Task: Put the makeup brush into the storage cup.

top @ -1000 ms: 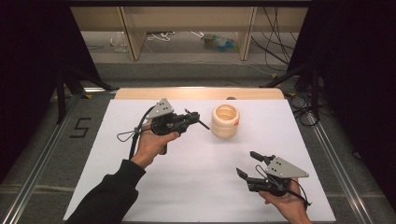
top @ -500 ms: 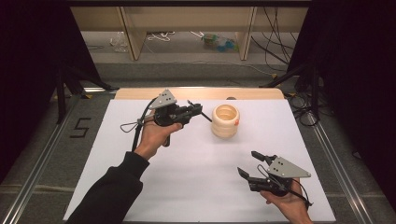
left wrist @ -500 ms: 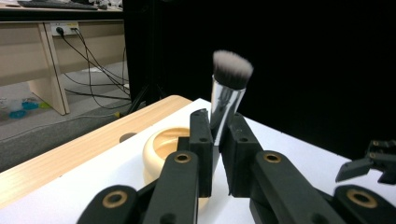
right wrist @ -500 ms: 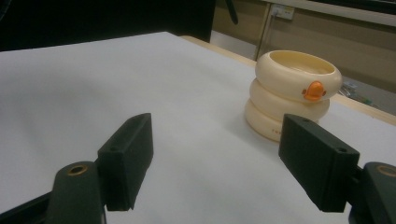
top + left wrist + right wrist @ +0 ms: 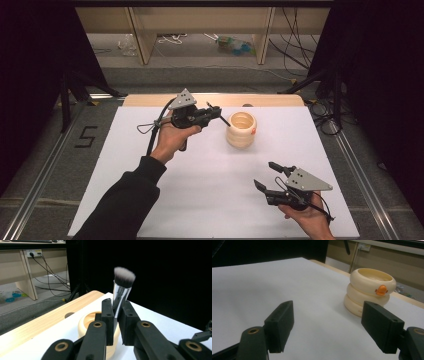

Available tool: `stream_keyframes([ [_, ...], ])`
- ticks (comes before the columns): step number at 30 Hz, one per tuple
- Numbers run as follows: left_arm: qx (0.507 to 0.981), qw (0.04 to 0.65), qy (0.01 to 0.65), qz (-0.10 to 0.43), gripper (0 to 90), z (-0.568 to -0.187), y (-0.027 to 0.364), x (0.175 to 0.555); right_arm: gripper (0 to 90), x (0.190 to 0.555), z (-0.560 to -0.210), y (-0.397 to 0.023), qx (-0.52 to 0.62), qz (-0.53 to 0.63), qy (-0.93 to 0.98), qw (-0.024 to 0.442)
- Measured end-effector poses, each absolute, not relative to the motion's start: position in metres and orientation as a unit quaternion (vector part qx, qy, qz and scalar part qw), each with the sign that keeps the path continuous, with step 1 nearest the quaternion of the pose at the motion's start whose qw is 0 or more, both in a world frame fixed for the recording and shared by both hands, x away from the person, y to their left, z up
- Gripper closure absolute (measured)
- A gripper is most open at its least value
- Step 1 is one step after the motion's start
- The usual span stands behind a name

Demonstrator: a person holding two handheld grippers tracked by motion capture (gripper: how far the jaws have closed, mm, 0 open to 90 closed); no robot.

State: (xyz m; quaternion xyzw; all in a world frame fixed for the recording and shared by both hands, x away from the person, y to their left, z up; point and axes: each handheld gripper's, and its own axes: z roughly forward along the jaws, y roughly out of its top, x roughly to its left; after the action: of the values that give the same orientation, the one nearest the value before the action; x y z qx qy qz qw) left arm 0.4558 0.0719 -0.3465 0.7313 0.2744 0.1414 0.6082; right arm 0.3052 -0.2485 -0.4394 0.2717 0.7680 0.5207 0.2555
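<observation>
The makeup brush [image 5: 121, 293] has a chrome ferrule and a flat-topped, grey-tipped white bristle head, and is tilted slightly, bristles uppermost. The cream ribbed holder [image 5: 241, 129] with an orange beak-like tab stands upright on the white desk [image 5: 200, 190], mouth open.

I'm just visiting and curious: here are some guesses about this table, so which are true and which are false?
1. The left gripper is shut on a makeup brush. True.
2. The brush's bristles point down into the cream holder. False: in the left gripper view the bristles stand above the jaws, and the brush is outside the holder.
3. The right gripper holds the holder. False: its jaws are open with nothing between them, apart from the holder.
4. The holder stands upright on the white table. True.
5. The holder has a small orange mark on its side. True.
</observation>
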Motion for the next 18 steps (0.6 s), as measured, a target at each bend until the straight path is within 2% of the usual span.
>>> stream_keyframes([
  [18,0.731,0.603,0.285,0.145,83.0,-0.346,0.055,0.477,23.7,0.307,-0.440,-0.246,0.270,0.529,0.762,0.260],
])
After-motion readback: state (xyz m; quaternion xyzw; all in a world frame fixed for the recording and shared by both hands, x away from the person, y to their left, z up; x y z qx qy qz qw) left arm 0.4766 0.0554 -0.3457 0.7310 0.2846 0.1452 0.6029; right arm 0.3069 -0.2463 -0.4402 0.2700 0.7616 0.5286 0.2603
